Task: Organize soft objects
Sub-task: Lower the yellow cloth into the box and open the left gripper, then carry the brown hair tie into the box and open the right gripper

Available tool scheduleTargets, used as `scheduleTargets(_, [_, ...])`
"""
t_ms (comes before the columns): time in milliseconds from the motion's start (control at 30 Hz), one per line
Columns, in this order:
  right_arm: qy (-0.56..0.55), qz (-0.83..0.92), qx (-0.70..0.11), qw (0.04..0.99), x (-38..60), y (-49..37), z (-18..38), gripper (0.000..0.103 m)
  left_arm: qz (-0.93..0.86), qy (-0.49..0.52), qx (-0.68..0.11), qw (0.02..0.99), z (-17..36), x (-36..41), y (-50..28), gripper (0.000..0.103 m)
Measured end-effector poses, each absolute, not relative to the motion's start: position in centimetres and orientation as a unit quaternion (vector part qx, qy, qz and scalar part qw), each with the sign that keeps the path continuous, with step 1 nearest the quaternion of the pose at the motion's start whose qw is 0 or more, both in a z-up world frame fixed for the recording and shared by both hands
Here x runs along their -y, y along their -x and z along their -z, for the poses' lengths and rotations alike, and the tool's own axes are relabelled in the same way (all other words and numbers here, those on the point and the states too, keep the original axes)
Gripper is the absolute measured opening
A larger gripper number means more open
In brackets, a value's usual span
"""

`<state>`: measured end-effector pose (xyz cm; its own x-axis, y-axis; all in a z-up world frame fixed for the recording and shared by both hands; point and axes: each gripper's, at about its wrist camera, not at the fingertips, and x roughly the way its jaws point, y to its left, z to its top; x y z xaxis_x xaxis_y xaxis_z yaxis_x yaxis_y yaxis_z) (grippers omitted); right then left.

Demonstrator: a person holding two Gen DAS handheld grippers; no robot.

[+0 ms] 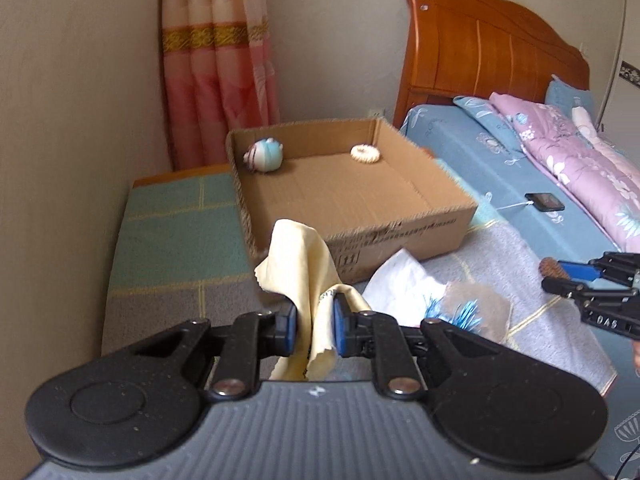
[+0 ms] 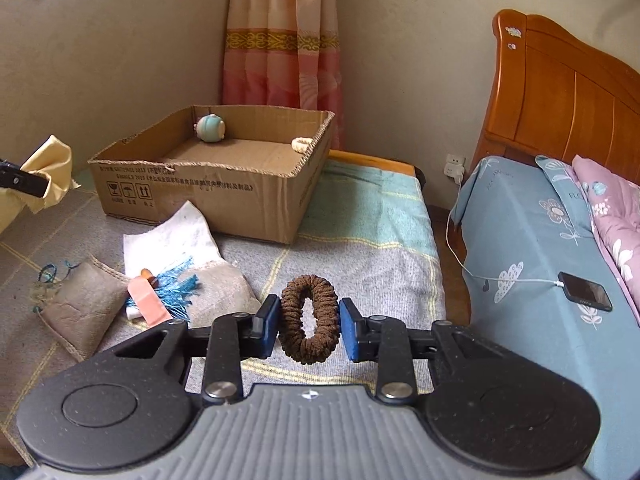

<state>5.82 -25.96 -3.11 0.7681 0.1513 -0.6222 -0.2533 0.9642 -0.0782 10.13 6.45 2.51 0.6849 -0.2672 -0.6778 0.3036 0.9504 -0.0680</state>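
Observation:
My left gripper [image 1: 315, 326] is shut on a pale yellow cloth [image 1: 298, 264] and holds it up in front of the cardboard box [image 1: 400, 232]. The cloth also shows at the left edge of the right wrist view [image 2: 48, 172]. My right gripper [image 2: 308, 326] is shut on a brown scrunchie [image 2: 308, 316], held above the blanket; it also shows in the left wrist view [image 1: 568, 276]. The box [image 2: 200, 196] holds a blue-and-white plush toy [image 1: 265, 155] [image 2: 211, 127] and a white scrunchie [image 1: 365, 155] [image 2: 302, 144].
On the blanket [image 2: 360, 248] before the box lie a white cloth [image 2: 176, 240], a burlap pouch [image 2: 80, 308], blue tassels [image 2: 178, 284] and a pink item [image 2: 148, 300]. A bed [image 2: 540, 240] with a phone [image 2: 586, 291] on a charging cable stands to the right. A curtain [image 1: 218, 64] hangs behind.

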Motion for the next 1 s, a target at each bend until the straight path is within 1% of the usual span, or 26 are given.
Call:
scheduleTargets(200, [0.091, -0.127, -0.304, 0.94, 25.1, -6.0, 1.8, 0.036, 0.17, -0.05, -0.337, 0.925, -5.2, -4.8, -13.3, 0.016])
scheduleTargets(433, [0.096, -0.138, -0.286, 0.943, 24.2, -6.7, 0.5, 0.037, 0.162, -0.045, -0.339, 0.926, -5.8, -3.7, -19.4, 0.017])
scheduleTargets(500, [0.098, -0.138, -0.285, 0.944, 24.0, -6.8, 0.4, 0.037, 0.152, -0.045, -0.334, 0.929, -5.7, -3.5, -20.8, 0.027])
scheduleTargets(533, [0.098, -0.138, -0.285, 0.943, 23.9, -6.9, 0.4, 0.037, 0.145, -0.047, -0.329, 0.932, -5.6, -3.4, -21.3, 0.044])
scheduleTargets(567, [0.099, -0.139, -0.286, 0.943, 23.8, -7.1, 0.3, 0.037, 0.137, -0.047, -0.324, 0.935, -5.5, -3.3, -21.8, 0.071])
scheduleTargets(600, [0.101, -0.139, -0.286, 0.943, 23.7, -7.1, 0.3, 0.037, 0.127, -0.049, -0.318, 0.938, -5.4, -3.3, -22.1, 0.08])
scheduleTargets(633, [0.103, -0.138, -0.286, 0.943, 23.6, -7.2, 0.3, 0.037, 0.114, -0.053, -0.31, 0.942, -5.3, -3.1, -22.3, 0.083])
scheduleTargets(700, [0.104, -0.137, -0.286, 0.943, 23.5, -7.3, 0.3, 0.037, 0.105, -0.065, -0.312, 0.942, -5.0, -3.0, -22.5, 0.083])
scheduleTargets(833, [0.108, -0.136, -0.284, 0.943, 23.2, -7.3, 0.0, 0.036, 0.116, -0.049, -0.316, 0.94, -4.7, -3.6, -21.3, 0.083])
scheduleTargets(900, [0.112, -0.138, -0.284, 0.942, 23.0, -7.2, 0.0, 0.037, 0.114, -0.051, -0.312, 0.942, -4.7, -3.9, -20.1, 0.086])
scheduleTargets(967, [0.117, -0.141, -0.283, 0.942, 22.7, -7.3, -0.2, 0.037, 0.105, -0.054, -0.31, 0.943, -4.6, -4.1, -18.5, 0.092])
scheduleTargets(1000, [0.119, -0.143, -0.281, 0.941, 22.5, -7.4, -0.3, 0.037, 0.102, -0.055, -0.307, 0.945, -4.5, -4.1, -17.6, 0.092])
